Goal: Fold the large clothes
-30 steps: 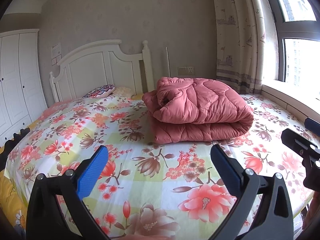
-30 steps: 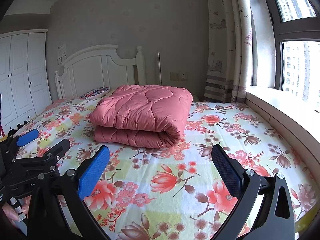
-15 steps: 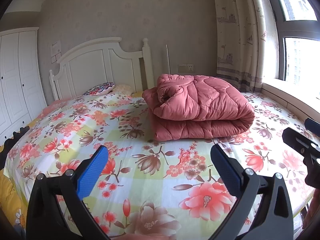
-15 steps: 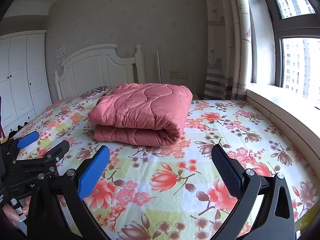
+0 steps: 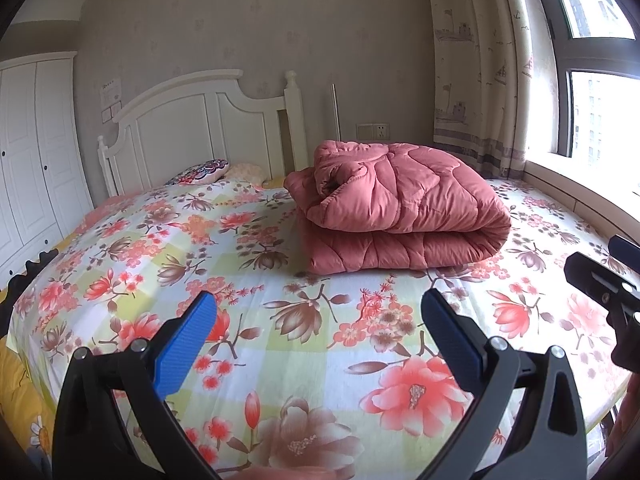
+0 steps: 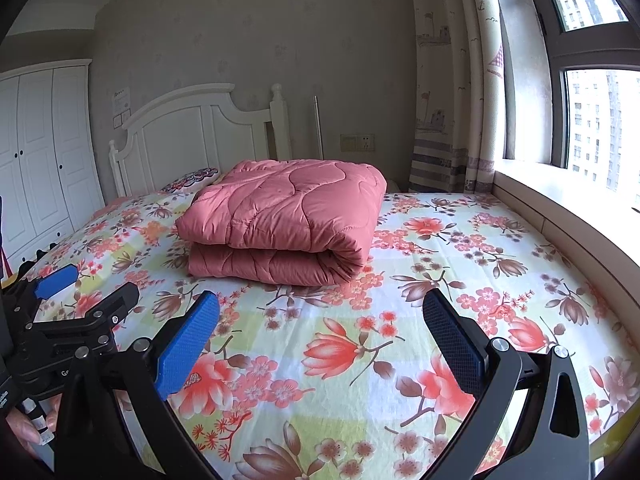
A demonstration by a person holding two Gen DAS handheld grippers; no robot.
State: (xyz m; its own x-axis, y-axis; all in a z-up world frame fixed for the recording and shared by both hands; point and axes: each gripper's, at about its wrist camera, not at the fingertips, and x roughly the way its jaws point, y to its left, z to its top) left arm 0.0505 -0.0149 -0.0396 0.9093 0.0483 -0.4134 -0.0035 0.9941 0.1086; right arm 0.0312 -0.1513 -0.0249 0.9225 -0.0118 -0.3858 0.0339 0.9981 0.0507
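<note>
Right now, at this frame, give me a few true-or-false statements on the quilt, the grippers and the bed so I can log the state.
1. The pink quilted comforter lies folded on the floral bedsheet. True.
2. The left gripper is shut on the comforter. False: it is open, empty and short of it.
3. The right gripper is open and holds nothing. True.
4. The comforter hangs off the bed's foot. False: it rests wholly on the sheet, toward the white wooden headboard.
</note>
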